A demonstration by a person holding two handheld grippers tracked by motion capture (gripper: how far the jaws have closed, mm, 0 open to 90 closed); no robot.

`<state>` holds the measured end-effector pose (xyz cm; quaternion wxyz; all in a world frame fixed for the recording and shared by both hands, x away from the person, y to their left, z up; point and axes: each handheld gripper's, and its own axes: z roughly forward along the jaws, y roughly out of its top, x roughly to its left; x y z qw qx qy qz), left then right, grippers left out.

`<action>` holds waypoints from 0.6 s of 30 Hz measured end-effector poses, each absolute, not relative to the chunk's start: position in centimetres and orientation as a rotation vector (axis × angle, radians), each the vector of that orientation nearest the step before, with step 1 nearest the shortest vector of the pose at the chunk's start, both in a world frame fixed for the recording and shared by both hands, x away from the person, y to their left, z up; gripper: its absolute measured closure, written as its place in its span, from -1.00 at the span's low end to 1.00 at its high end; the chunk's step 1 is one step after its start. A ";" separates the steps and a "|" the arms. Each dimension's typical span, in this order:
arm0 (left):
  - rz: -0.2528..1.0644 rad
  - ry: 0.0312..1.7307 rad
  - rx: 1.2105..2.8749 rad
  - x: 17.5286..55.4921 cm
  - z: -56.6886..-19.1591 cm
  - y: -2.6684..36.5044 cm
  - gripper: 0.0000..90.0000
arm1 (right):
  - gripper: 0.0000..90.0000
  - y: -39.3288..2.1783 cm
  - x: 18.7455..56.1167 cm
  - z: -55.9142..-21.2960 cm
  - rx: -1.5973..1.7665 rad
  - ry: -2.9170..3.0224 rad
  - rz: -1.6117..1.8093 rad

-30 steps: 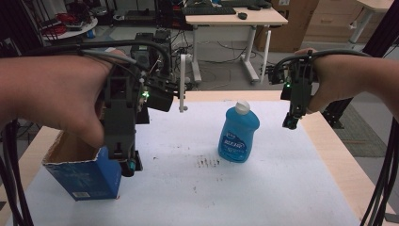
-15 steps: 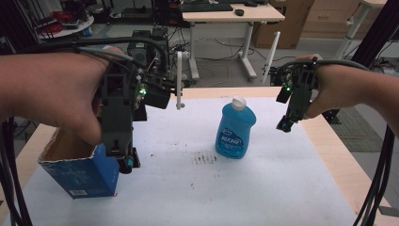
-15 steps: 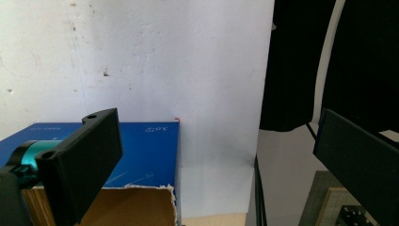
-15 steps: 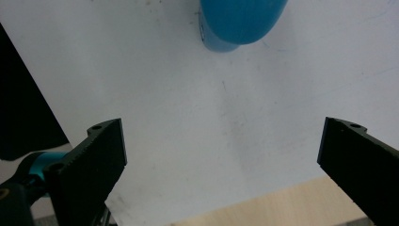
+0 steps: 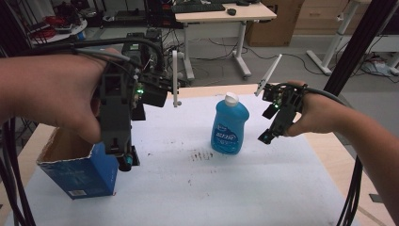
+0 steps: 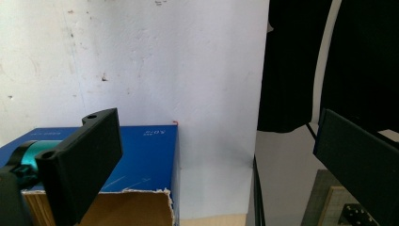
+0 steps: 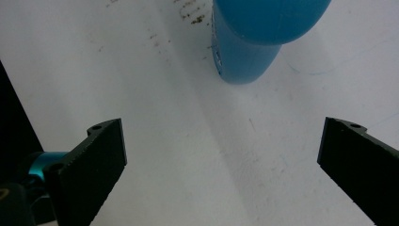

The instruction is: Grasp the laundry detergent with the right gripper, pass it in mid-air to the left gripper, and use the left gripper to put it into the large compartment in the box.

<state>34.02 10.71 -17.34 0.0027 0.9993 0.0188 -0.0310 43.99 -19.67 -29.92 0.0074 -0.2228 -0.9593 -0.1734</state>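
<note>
A blue dish-soap bottle [image 5: 229,125] with a white cap stands upright at the middle of the white-covered table [image 5: 235,193]. Just to its right my right gripper [image 5: 267,136] hangs open and pointed down, not touching it. In the right gripper view the bottle [image 7: 254,42] is ahead of the wide-open right gripper [image 7: 226,155]. At the left an open-topped blue cardboard box [image 5: 77,172] sits near the table edge. My left gripper [image 5: 126,160] hangs open by its right side. In the left gripper view the box [image 6: 141,155] lies under the left jaw of that gripper [image 6: 216,160].
Dark smudges [image 5: 202,154] mark the sheet left of the bottle. Bare wooden table edges [image 5: 329,146] frame the sheet. A black post [image 5: 350,52] rises at the far right, and cables hang at both sides. Desks and boxes stand behind the table.
My right gripper has come down and leftward, closer to the bottle. The left gripper has stayed beside the box.
</note>
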 end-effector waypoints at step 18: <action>-0.108 0.063 3.140 34.2 -17.7 11.2 -0.96 | -0.98 -20.3 44.8 -33.2 -0.799 -2.935 -0.877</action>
